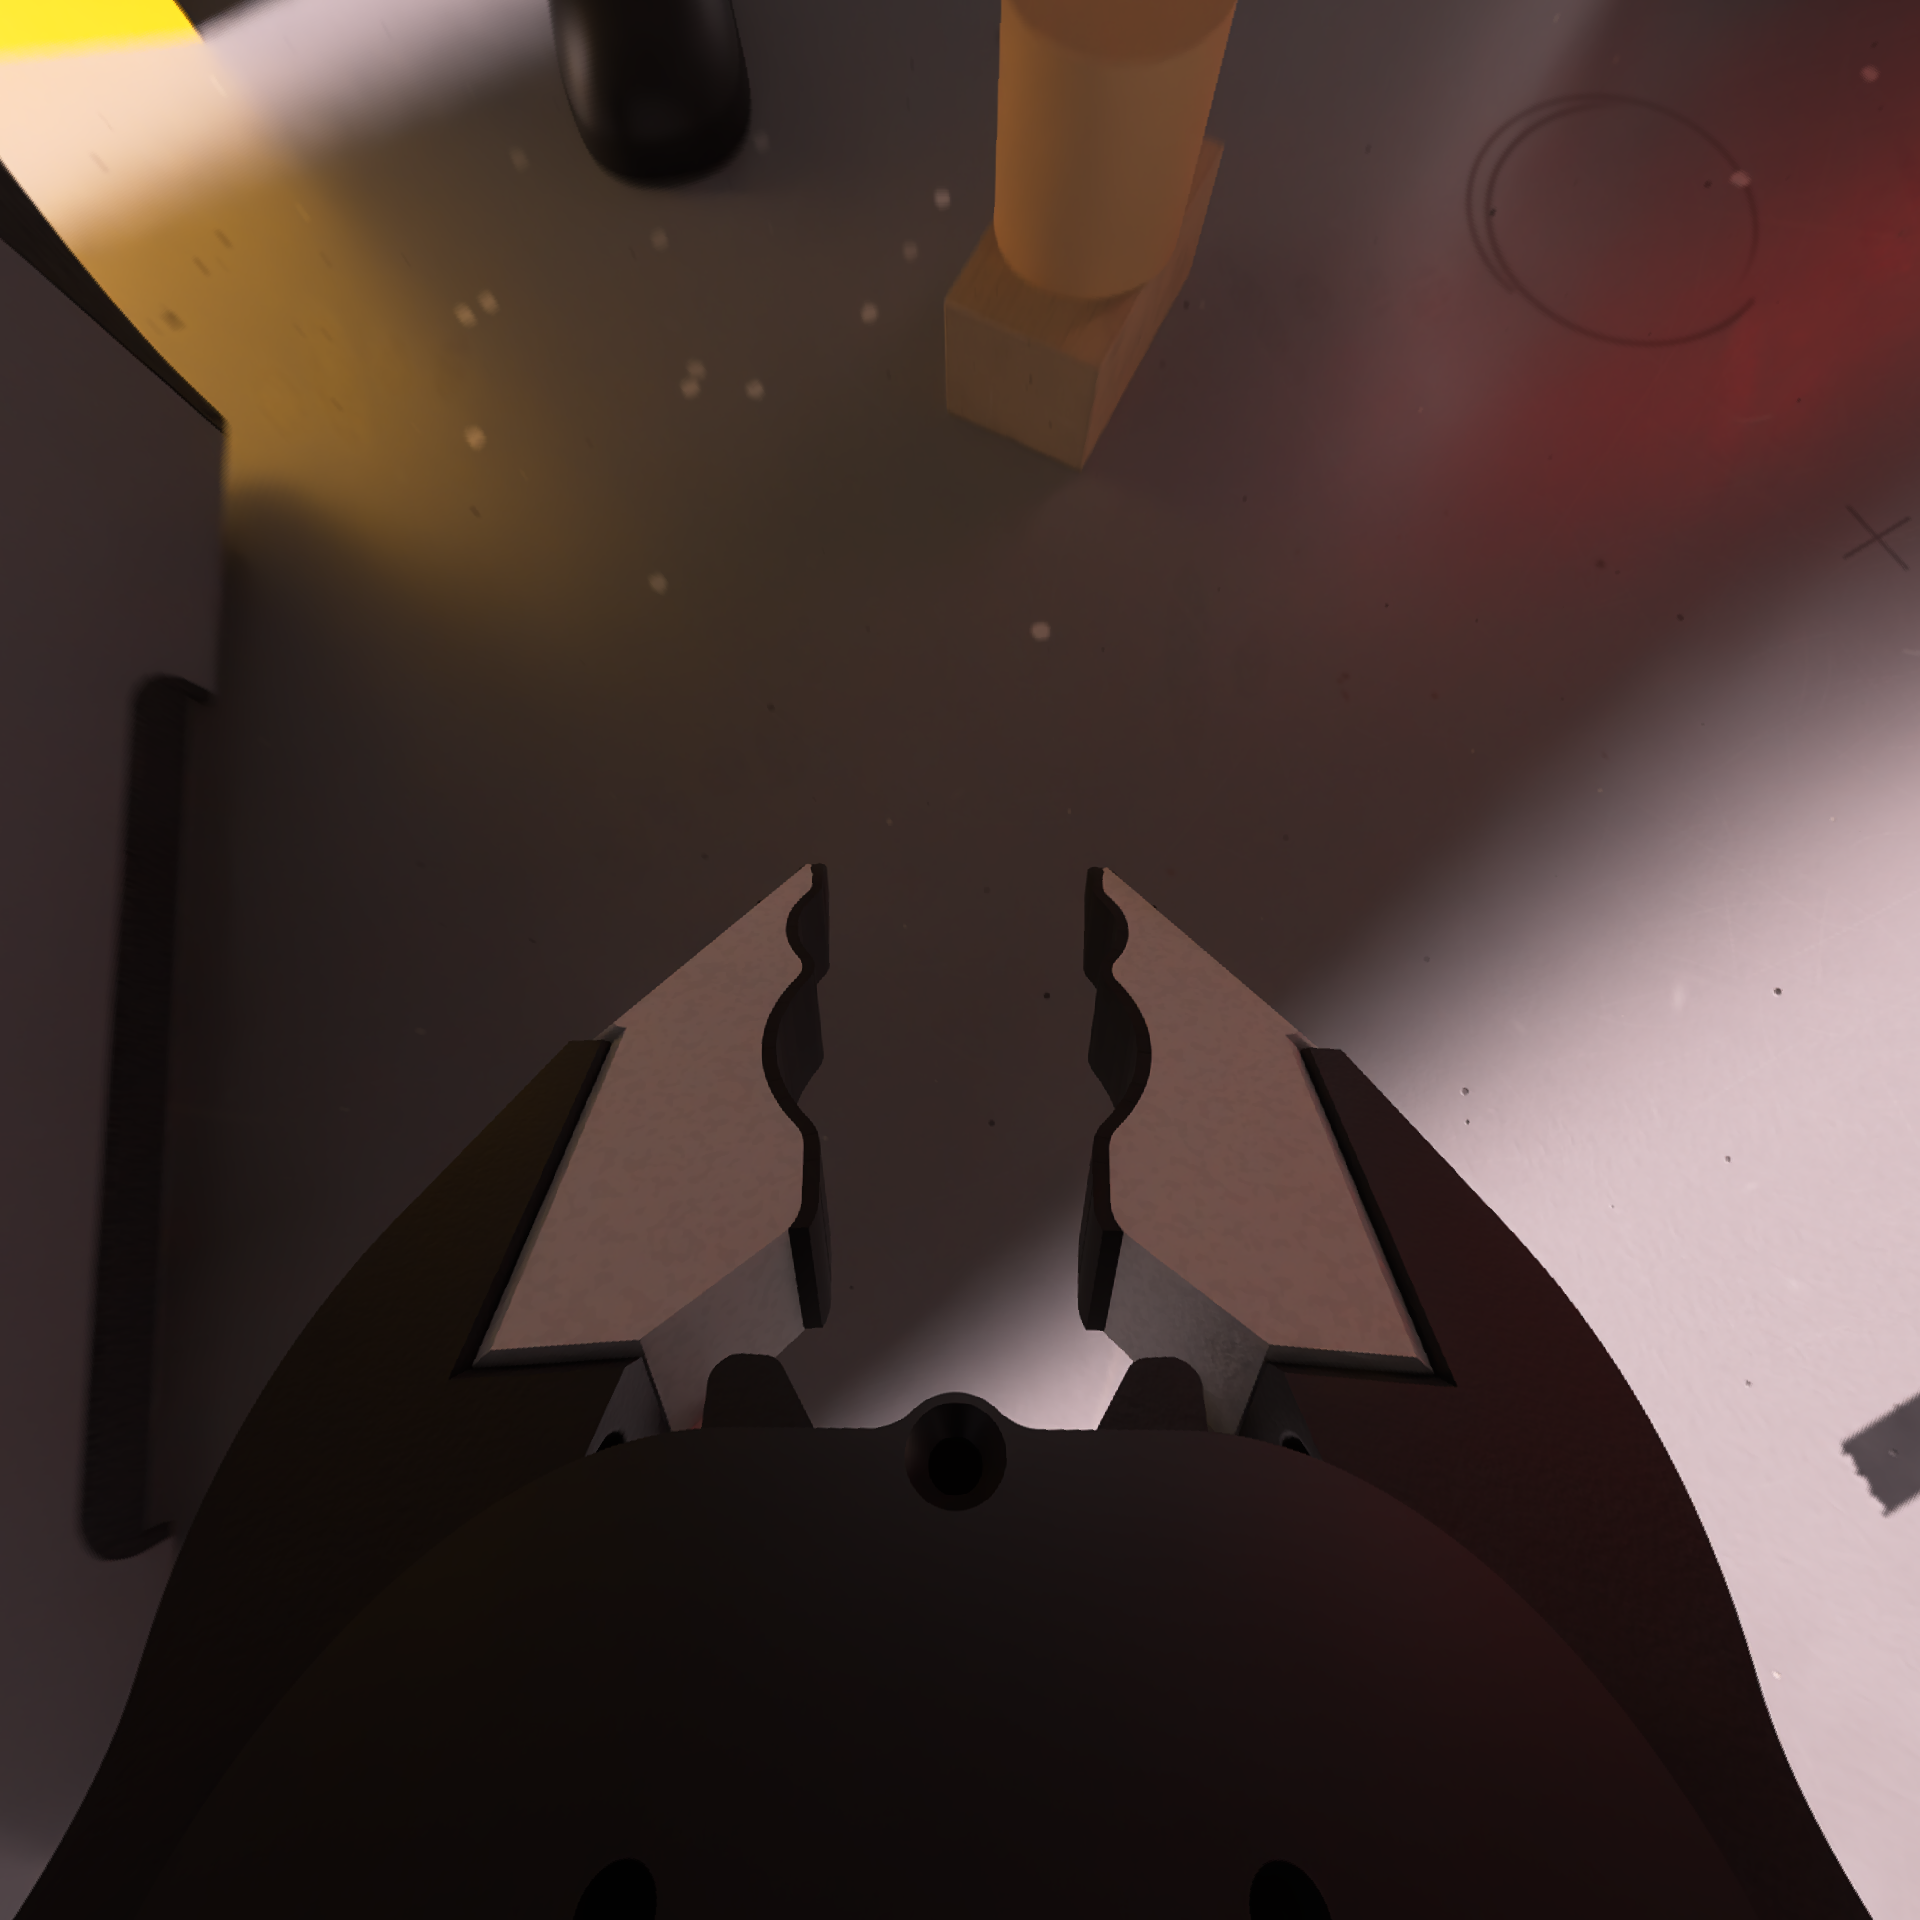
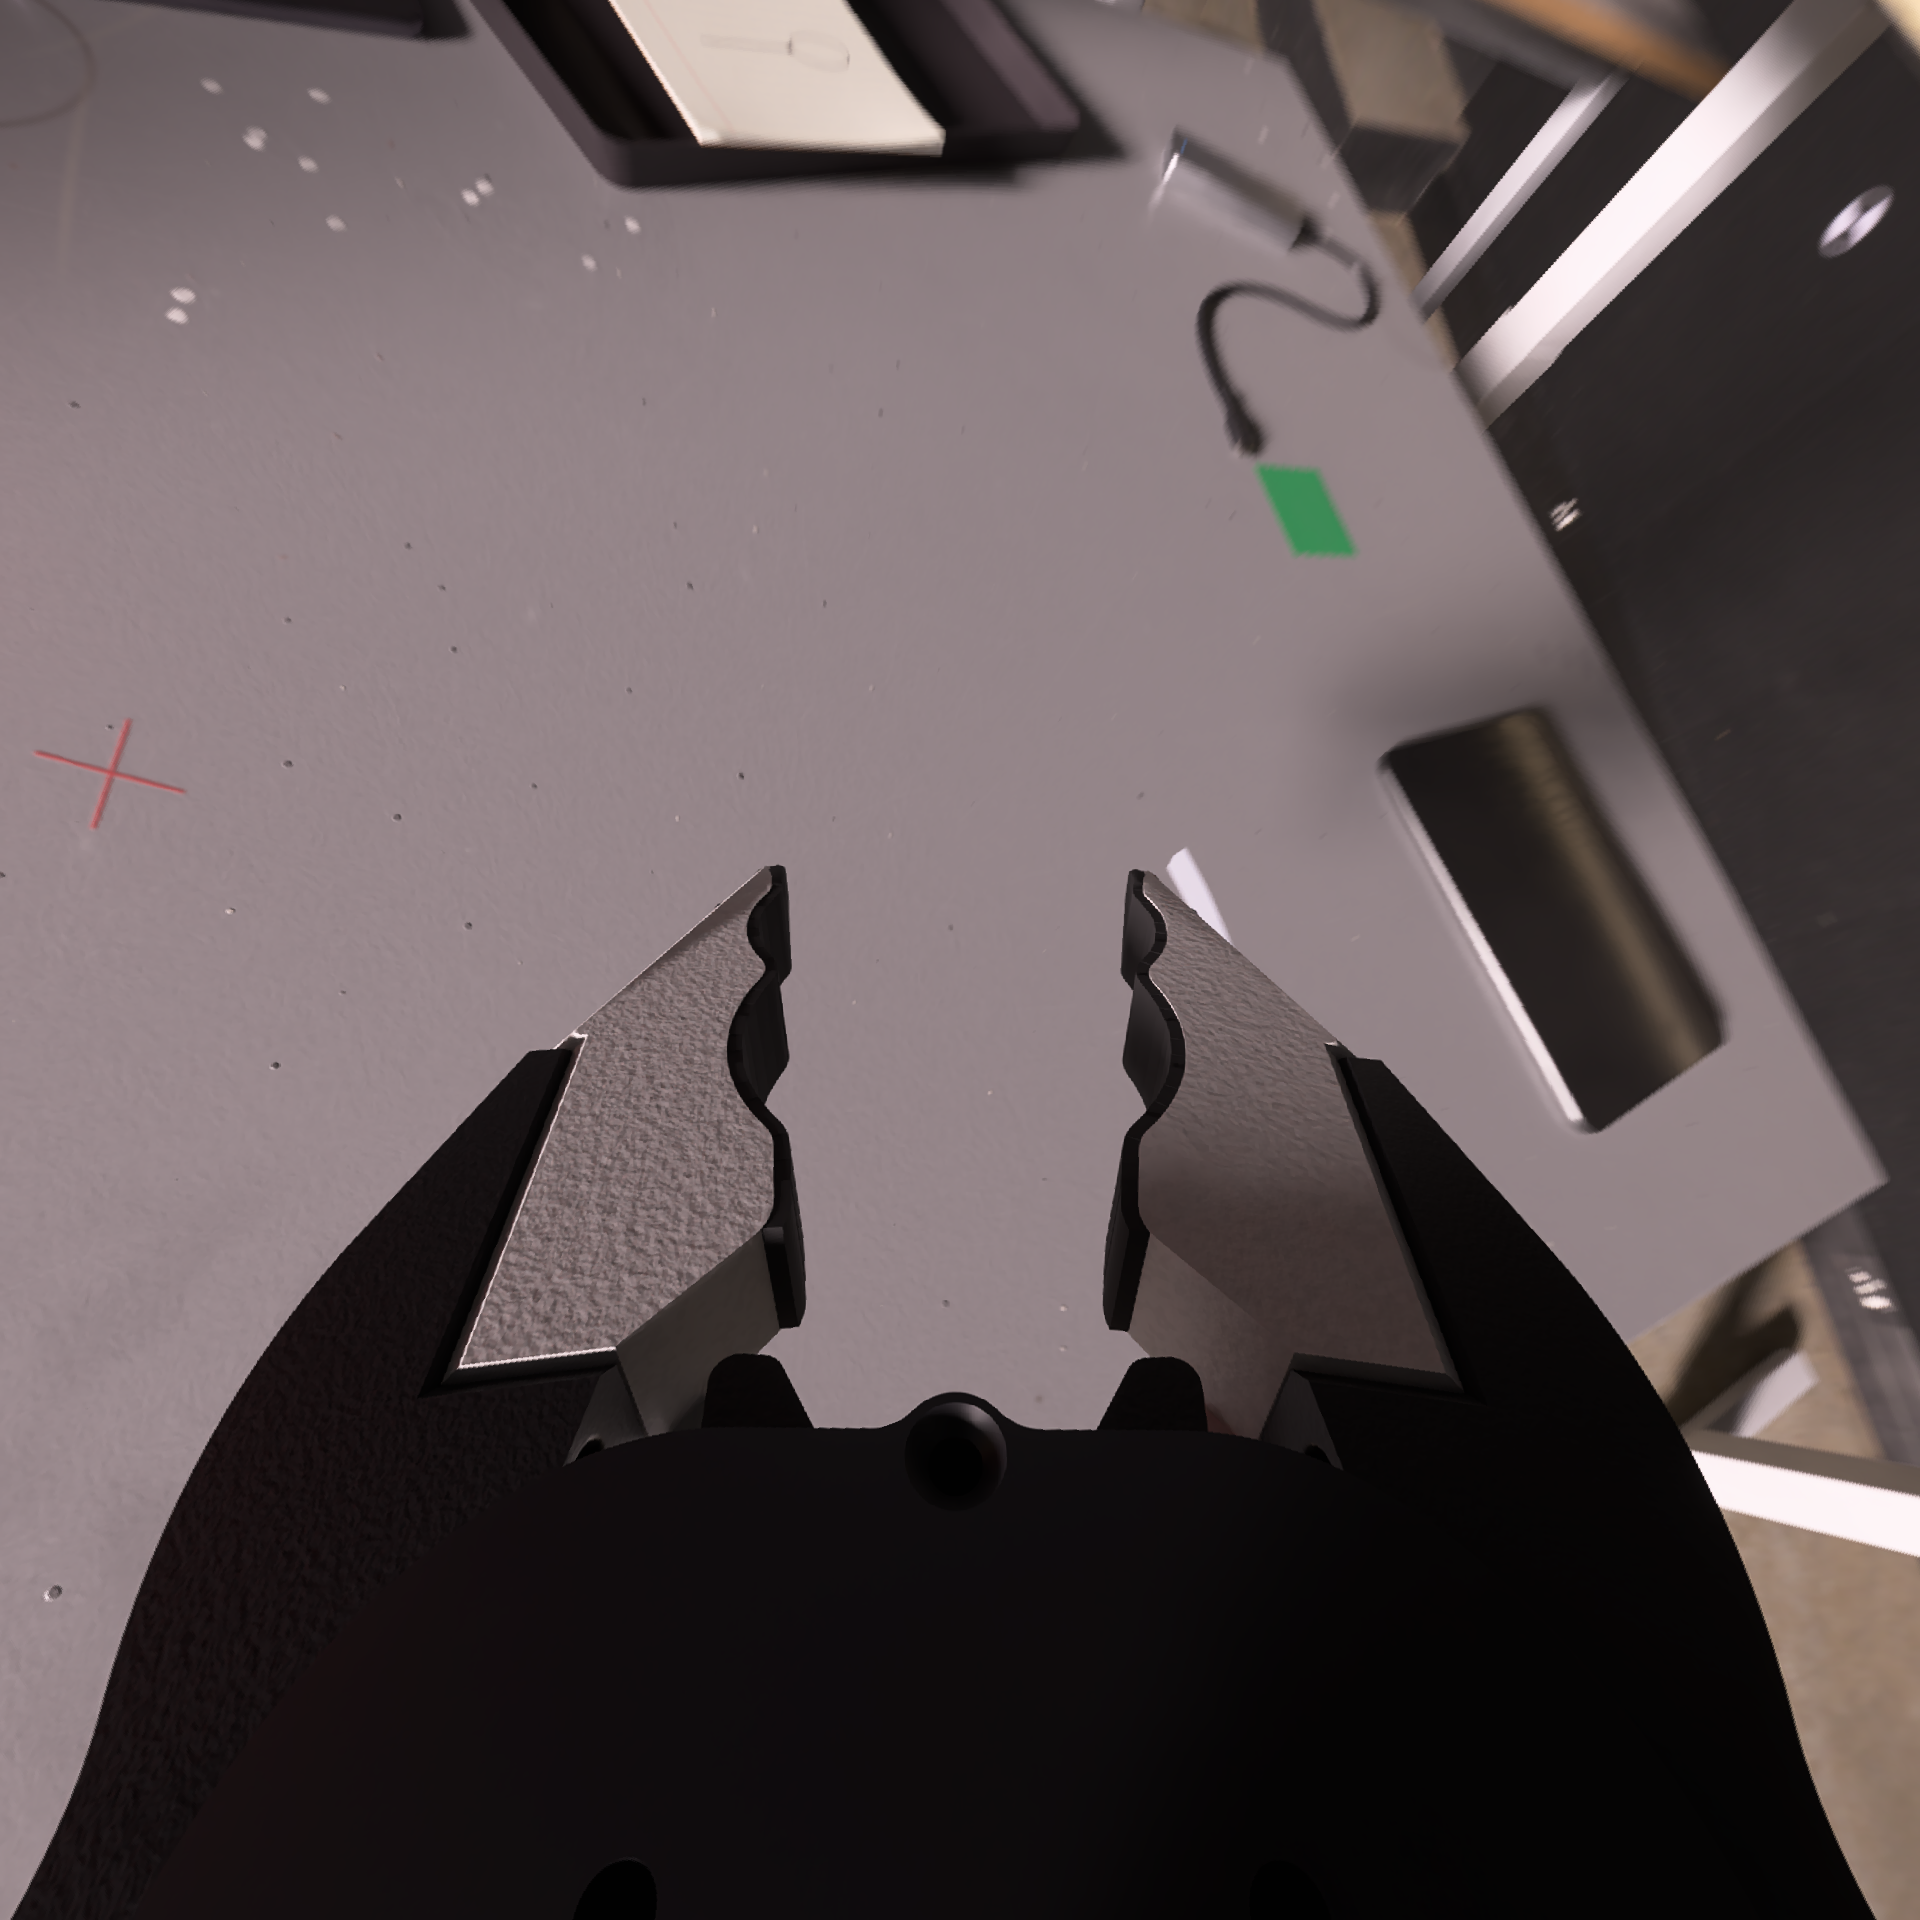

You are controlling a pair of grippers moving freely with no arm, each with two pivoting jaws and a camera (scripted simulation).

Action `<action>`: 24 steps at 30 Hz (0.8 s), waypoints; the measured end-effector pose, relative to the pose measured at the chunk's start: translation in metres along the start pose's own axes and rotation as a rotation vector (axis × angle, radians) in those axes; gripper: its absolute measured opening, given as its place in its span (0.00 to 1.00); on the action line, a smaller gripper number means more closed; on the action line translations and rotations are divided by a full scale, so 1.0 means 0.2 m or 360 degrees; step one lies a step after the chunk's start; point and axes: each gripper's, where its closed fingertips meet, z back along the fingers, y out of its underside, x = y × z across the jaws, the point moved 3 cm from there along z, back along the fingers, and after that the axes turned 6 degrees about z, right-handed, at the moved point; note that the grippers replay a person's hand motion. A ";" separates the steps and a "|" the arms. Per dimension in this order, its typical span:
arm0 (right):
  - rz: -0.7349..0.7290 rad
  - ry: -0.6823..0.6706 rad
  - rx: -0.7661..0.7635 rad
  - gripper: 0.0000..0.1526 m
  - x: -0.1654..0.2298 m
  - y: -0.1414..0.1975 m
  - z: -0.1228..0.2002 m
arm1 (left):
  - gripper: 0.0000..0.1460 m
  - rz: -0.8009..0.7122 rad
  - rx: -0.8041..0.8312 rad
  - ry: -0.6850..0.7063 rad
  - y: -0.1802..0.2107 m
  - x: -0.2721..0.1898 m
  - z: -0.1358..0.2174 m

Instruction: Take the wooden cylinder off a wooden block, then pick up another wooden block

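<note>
Left gripper [image 1: 957, 883]: fingers spread, nothing held, bare bench [image 1: 935, 675] seen between them. Wooden cylinder [image 1: 1101, 135] is seen upright on a wooden block [image 1: 1023, 364], upper centre of the left wrist view, well apart from the fingers. Right gripper [image 2: 957, 883]: fingers spread, nothing held; green patch [image 2: 1306, 510] is seen upper right.

Wooden cylinder [image 1: 1091, 145] top beyond frame

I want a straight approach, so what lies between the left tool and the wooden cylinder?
Nothing visible. The left tool is open, with only bare table between it and the cylinder, which stands upright on a wooden block. A black mouse lies off to the left of that line.
</note>
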 end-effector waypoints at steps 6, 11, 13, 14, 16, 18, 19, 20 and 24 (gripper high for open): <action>0.0266 0.0027 -0.0265 0.40 0.15 -0.28 0.27 | 0.36 -0.0226 -0.0215 -0.0021 -0.15 -0.15 0.14; 0.0421 -0.0394 -0.0369 0.34 0.55 -0.48 0.43 | 0.52 -0.0523 -0.0262 0.0063 -0.27 -0.47 0.17; 0.0444 -0.0593 -0.0429 0.34 0.73 -0.56 0.49 | 0.55 -0.0616 -0.0307 0.0174 -0.31 -0.66 0.18; 0.0452 -0.0667 -0.0462 0.36 0.82 -0.59 0.51 | 0.56 -0.0655 -0.0324 0.0244 -0.33 -0.76 0.18; 0.0493 -0.0810 -0.0541 0.38 1.00 -0.66 0.56 | 0.57 -0.0740 -0.0357 0.0383 -0.36 -0.97 0.18; 0.0527 -0.0926 -0.0599 0.38 1.17 -0.71 0.60 | 0.58 -0.0838 -0.0363 0.0470 -0.36 -1.15 0.17; 0.0538 -0.0995 -0.0620 0.39 1.26 -0.74 0.61 | 0.58 -0.0875 -0.0375 0.0524 -0.36 -1.24 0.16; 0.0548 -0.1055 -0.0633 0.40 1.34 -0.75 0.62 | 0.58 -0.0901 -0.0380 0.0592 -0.36 -1.32 0.15; 0.0615 -0.1288 -0.0621 0.44 1.67 -0.78 0.64 | 0.58 -0.0985 -0.0335 0.0826 -0.30 -1.62 0.10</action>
